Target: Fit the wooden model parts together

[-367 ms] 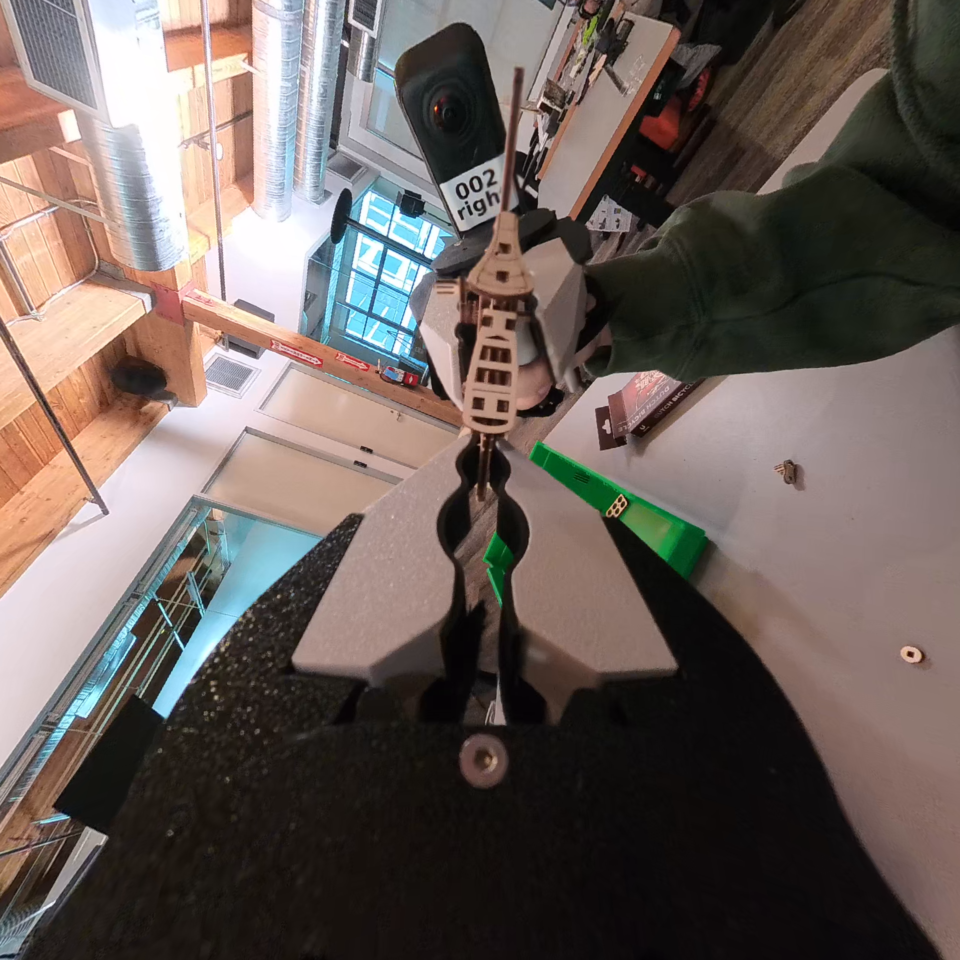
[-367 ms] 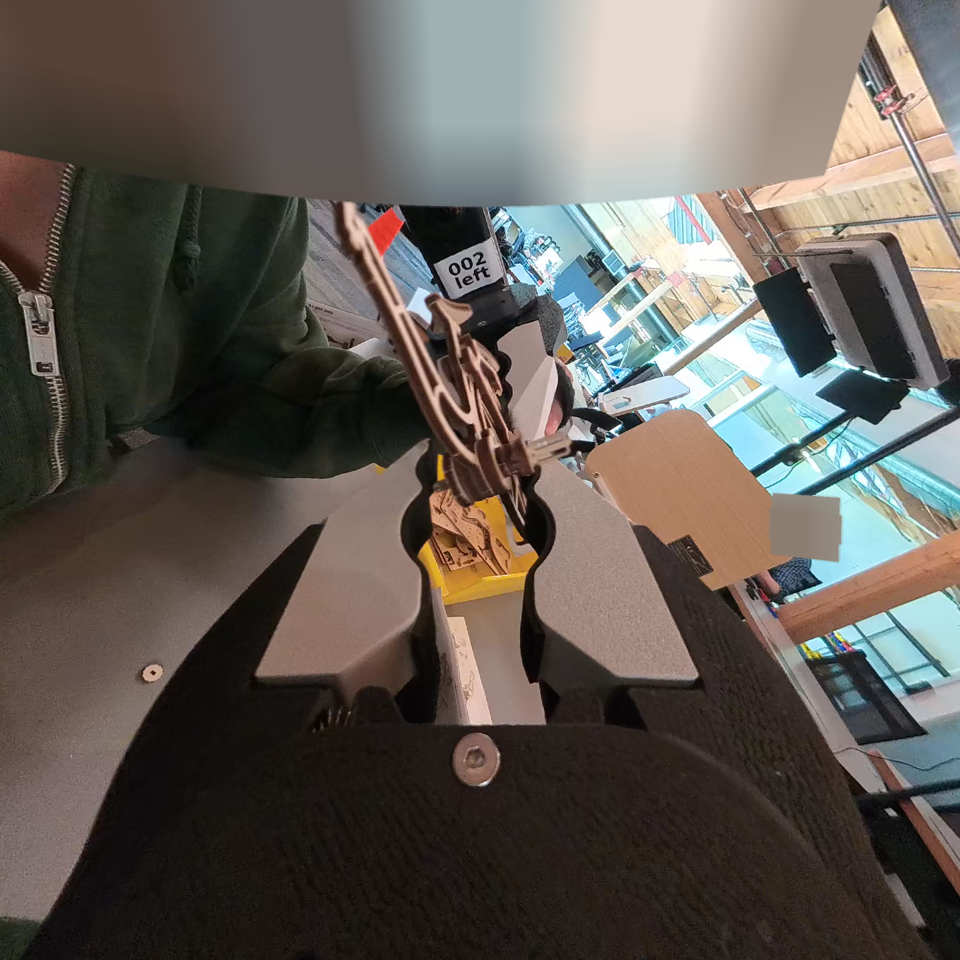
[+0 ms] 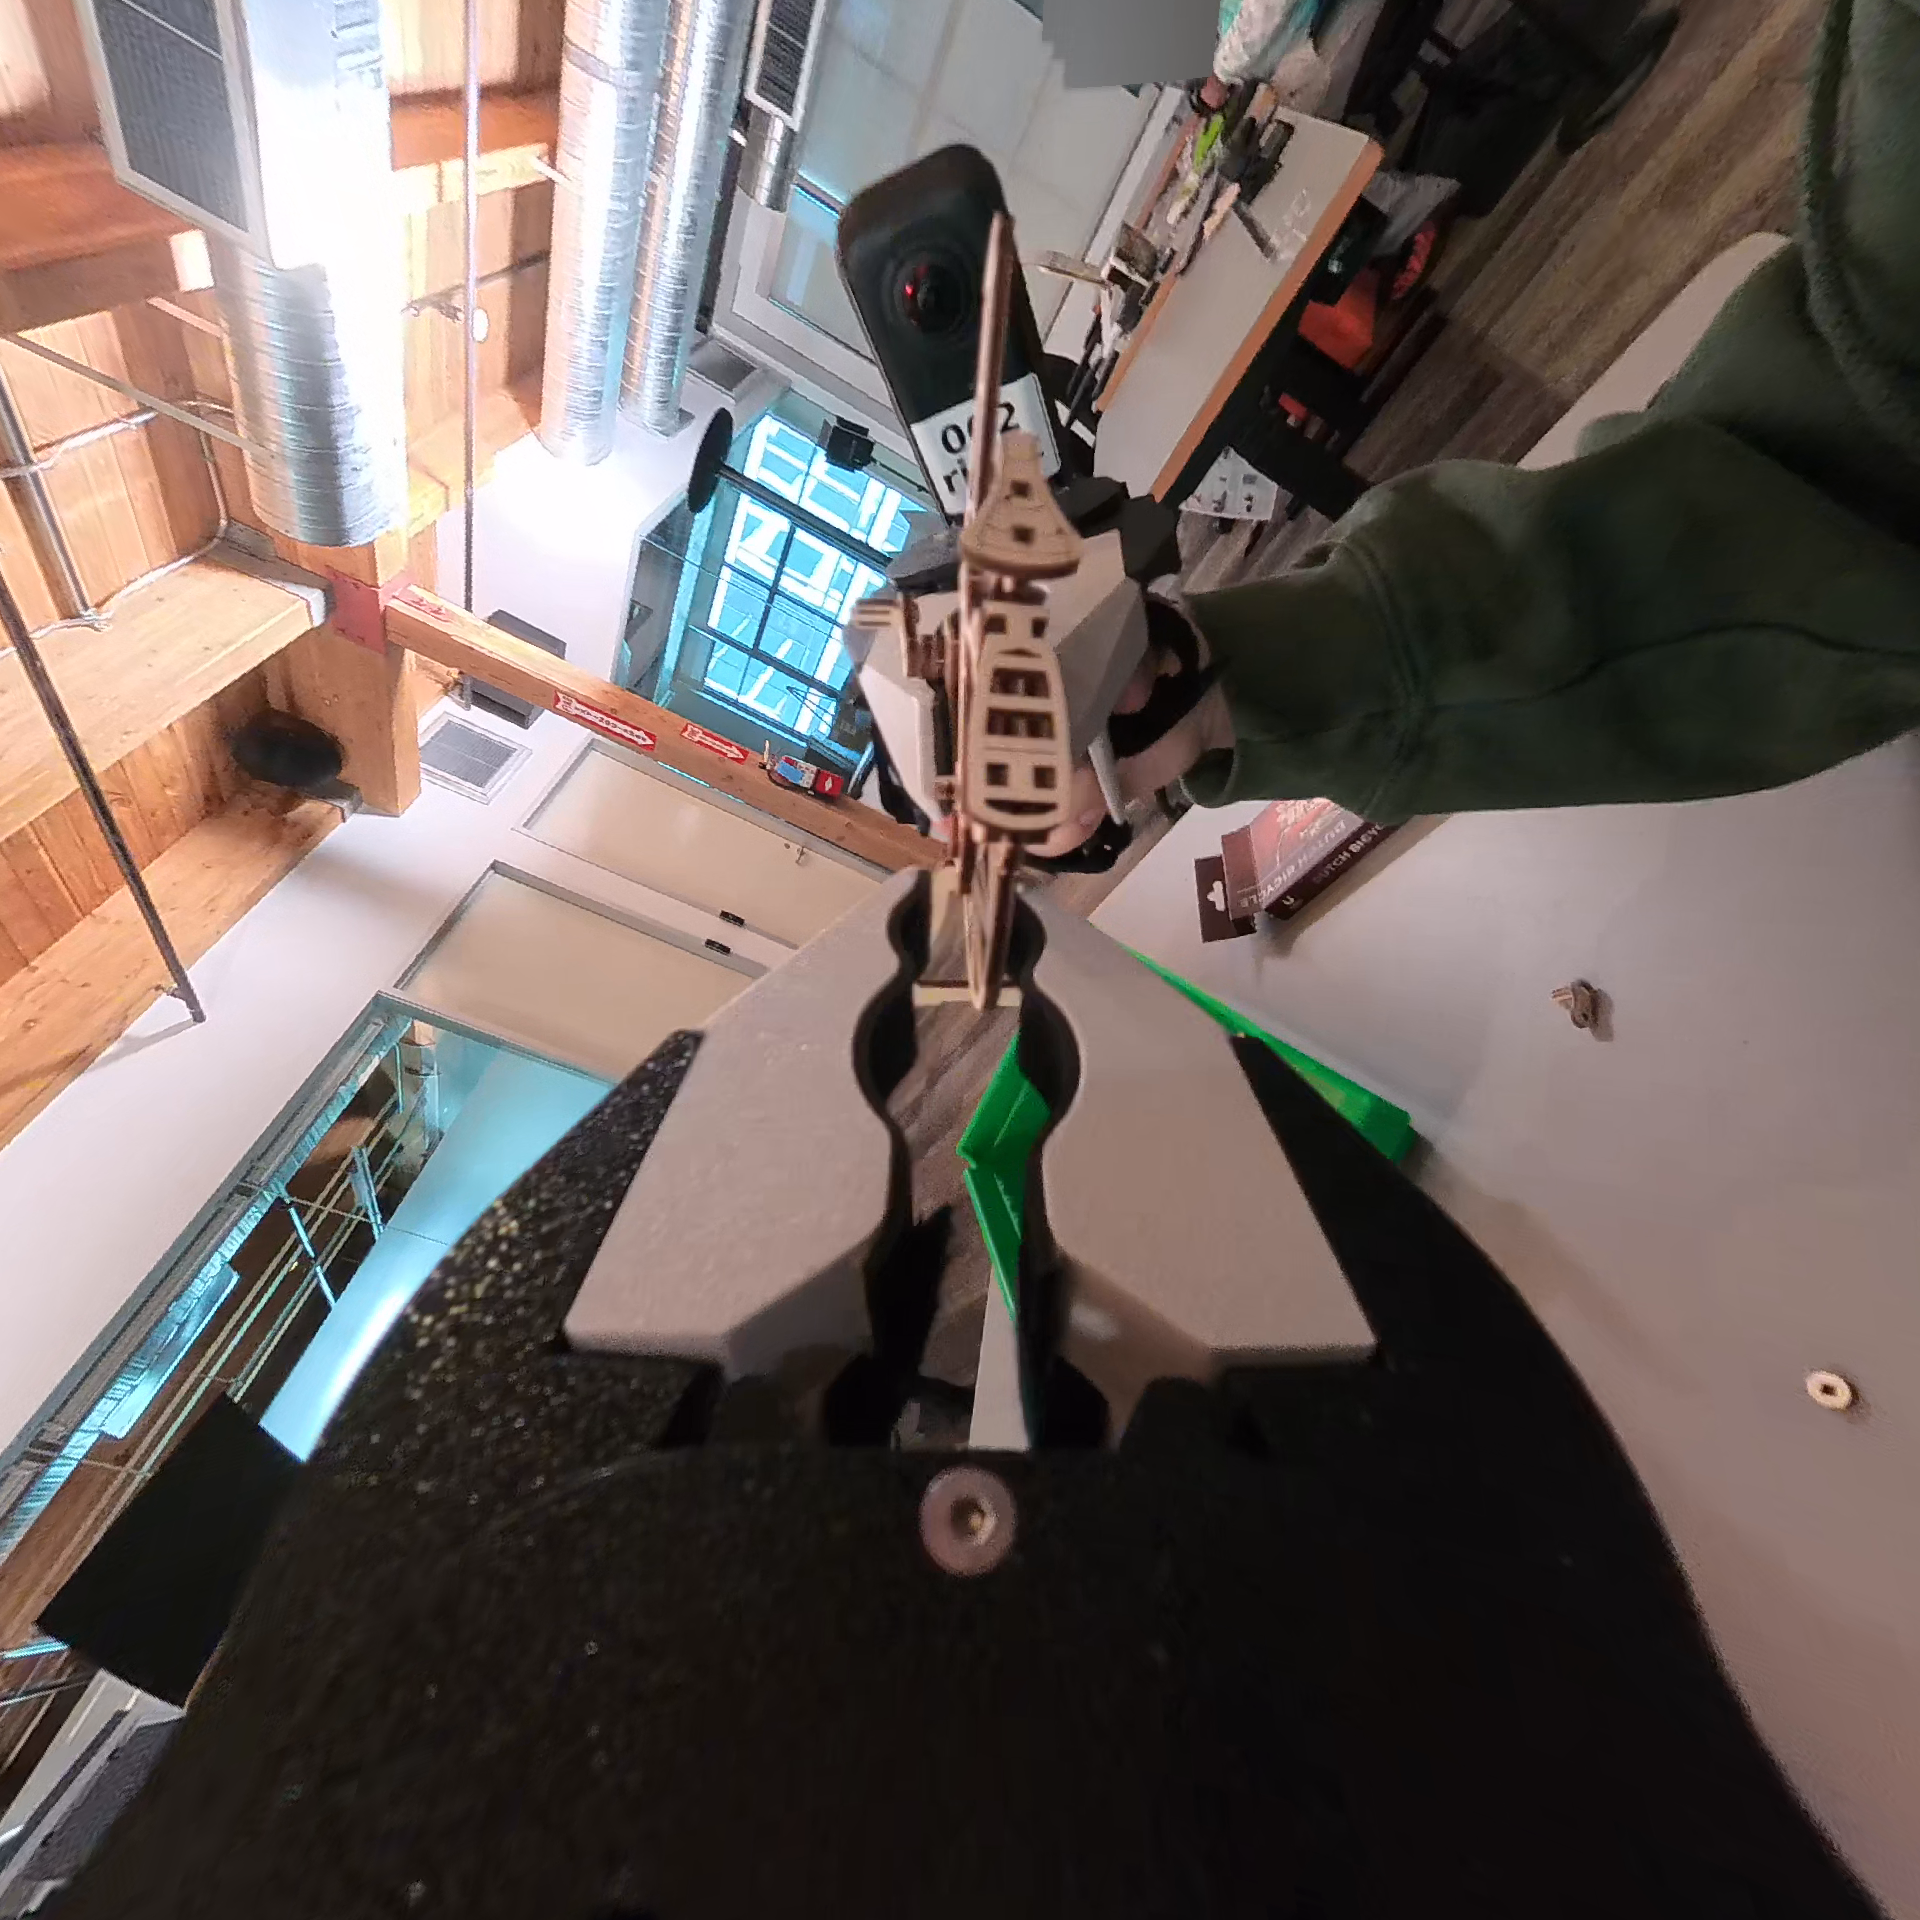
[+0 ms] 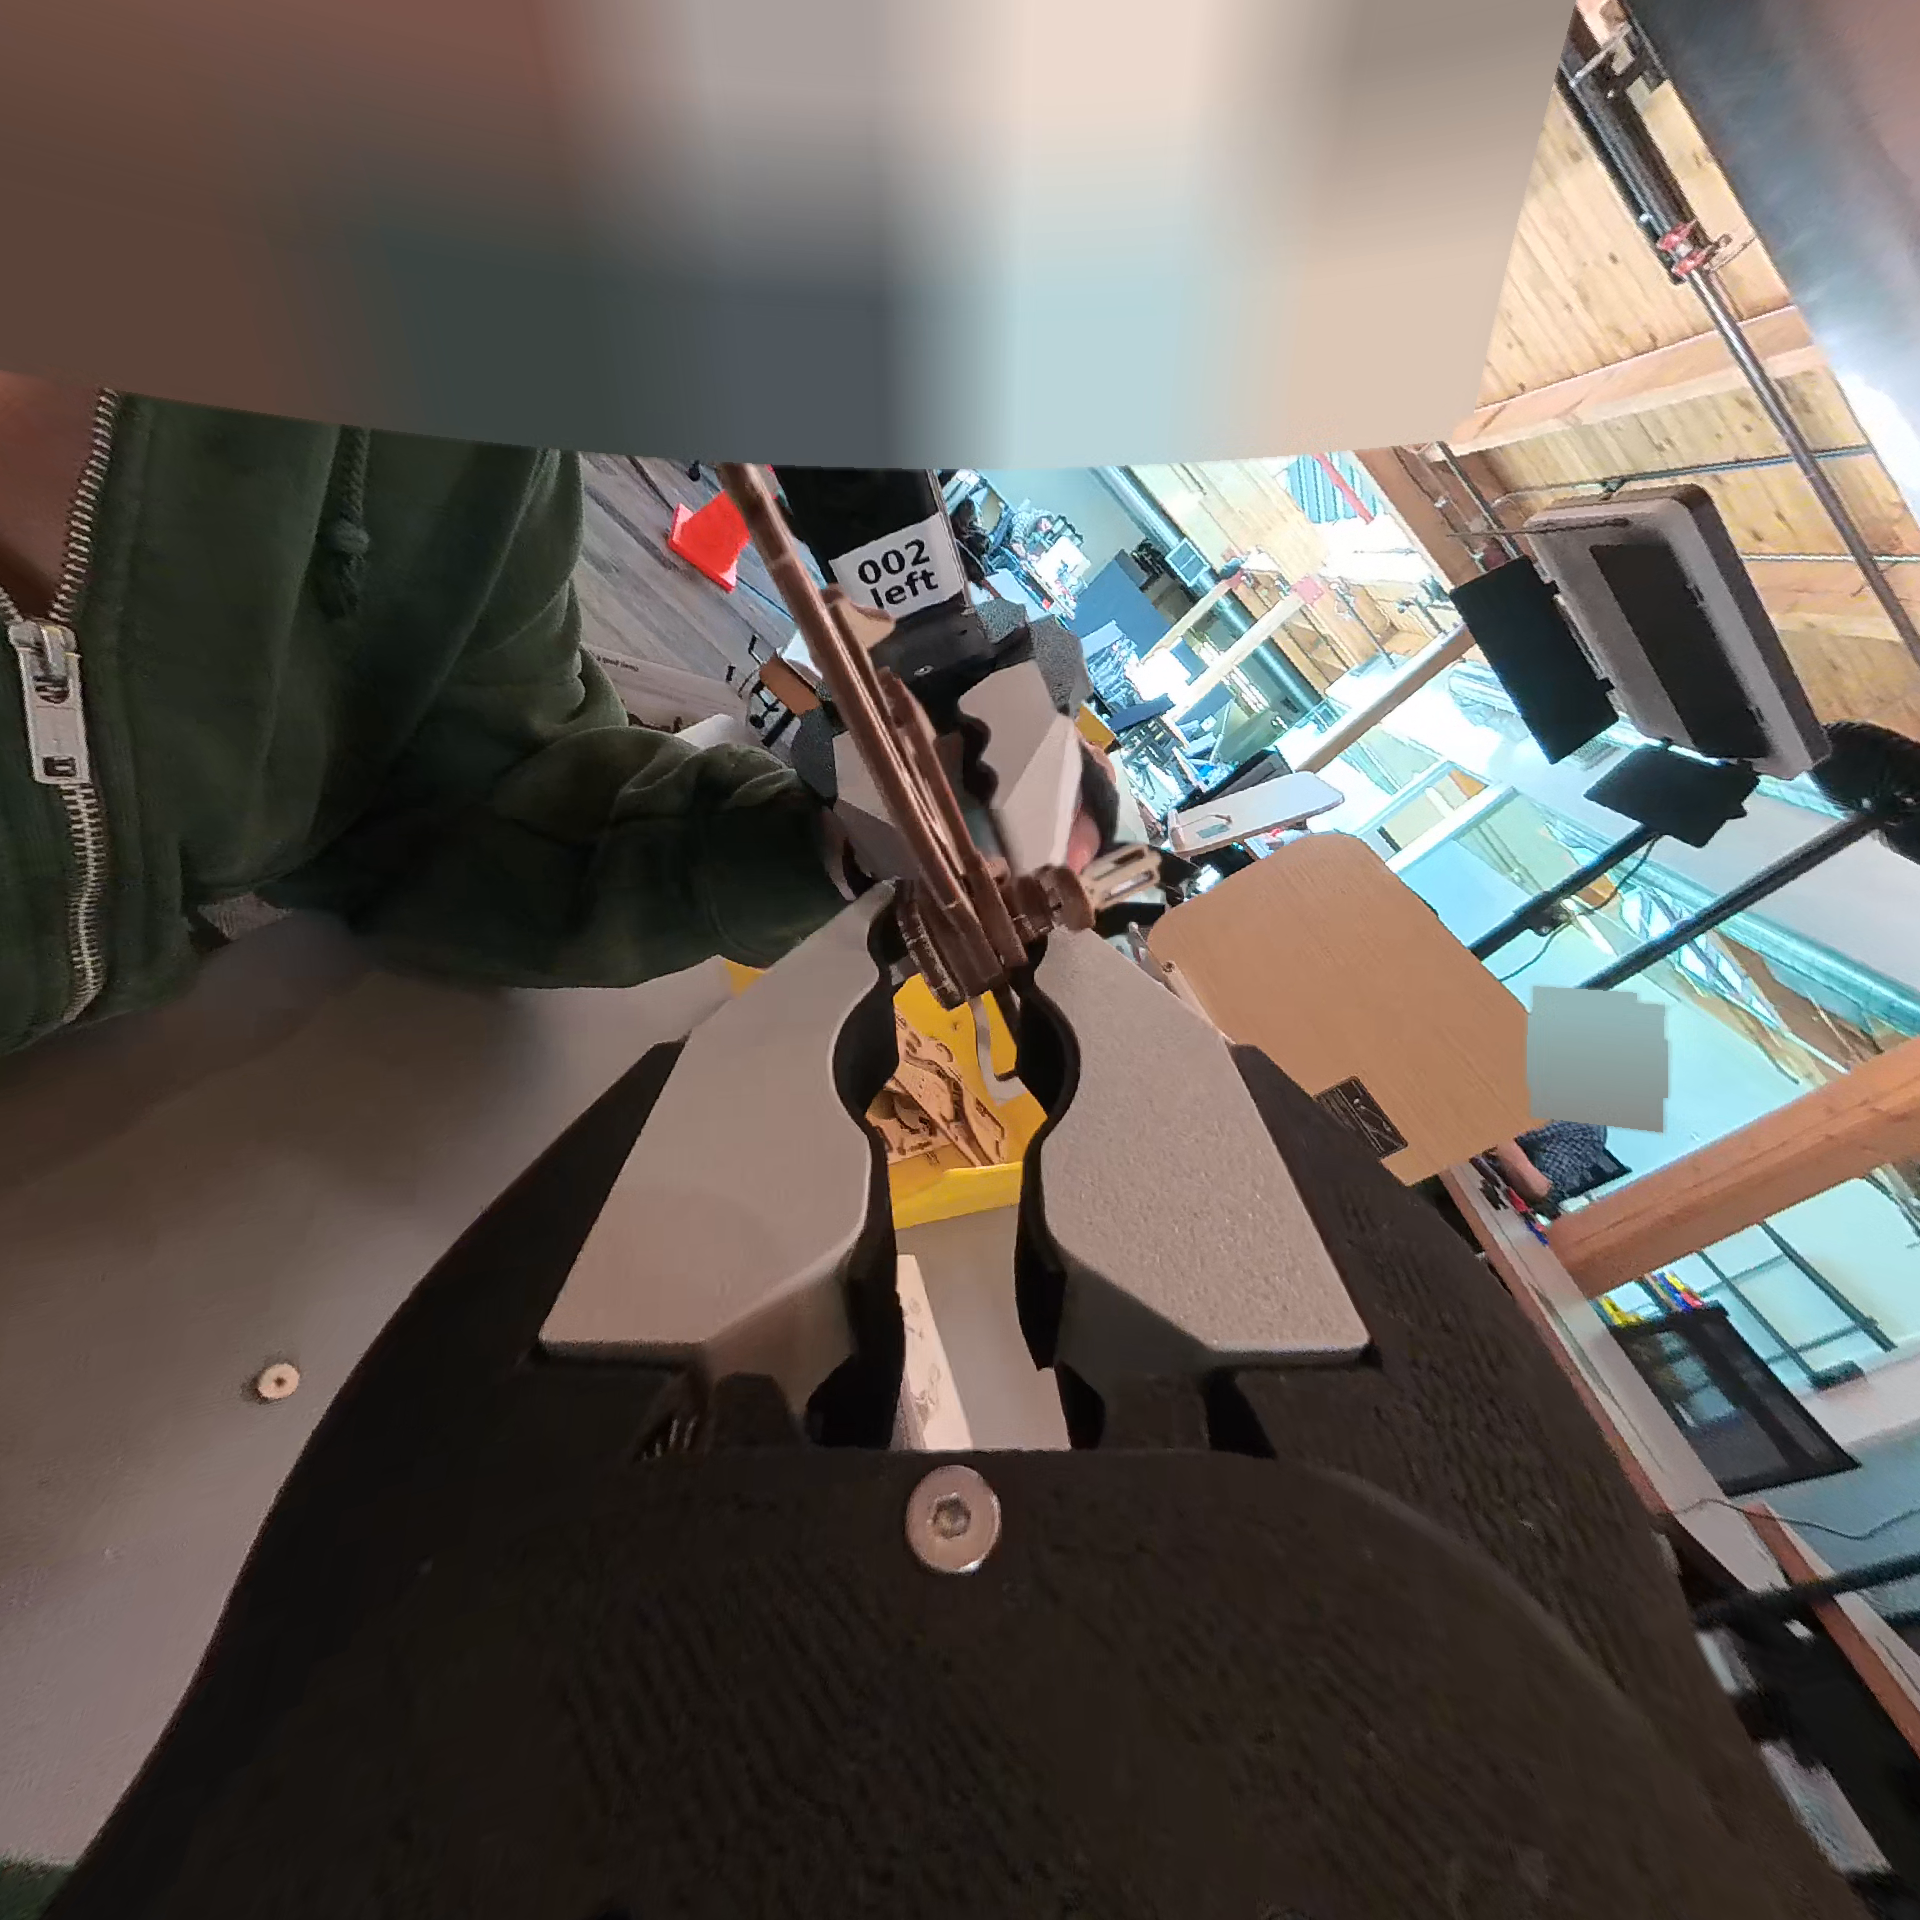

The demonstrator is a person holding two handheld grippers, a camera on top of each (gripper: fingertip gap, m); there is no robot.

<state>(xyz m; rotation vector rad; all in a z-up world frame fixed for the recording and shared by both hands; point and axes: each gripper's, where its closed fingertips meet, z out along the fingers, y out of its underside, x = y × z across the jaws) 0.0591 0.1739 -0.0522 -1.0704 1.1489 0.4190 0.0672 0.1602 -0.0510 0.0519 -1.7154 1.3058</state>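
Observation:
A laser-cut wooden model (image 3: 1013, 707) with a long thin mast is held in the air between both grippers. My left gripper (image 3: 971, 935) is shut on its lower end, where a small disc-like part sits between the tips. My right gripper (image 3: 992, 665) faces it from beyond and clamps the model's body. In the right wrist view my right gripper (image 4: 961, 935) is shut on the model (image 4: 894, 748), and my left gripper (image 4: 966, 748) is just behind it. A person's green sleeves (image 3: 1507, 623) hold both grippers.
A grey table (image 3: 1662, 1143) lies below. On it are a green bin (image 3: 1309, 1081), a yellow bin (image 4: 956, 1179) with wooden parts, a dark package (image 3: 1288, 852), and small loose wooden pieces (image 3: 1579, 1003) (image 3: 1829, 1387) (image 4: 275, 1382). A wooden chair back (image 4: 1330, 997) stands to the right. The tips of both grippers are at nearly the same place.
The two grippers have come closer together. The right jaws have narrowed onto the model. The model's lower end now sits deeper between the left fingertips.

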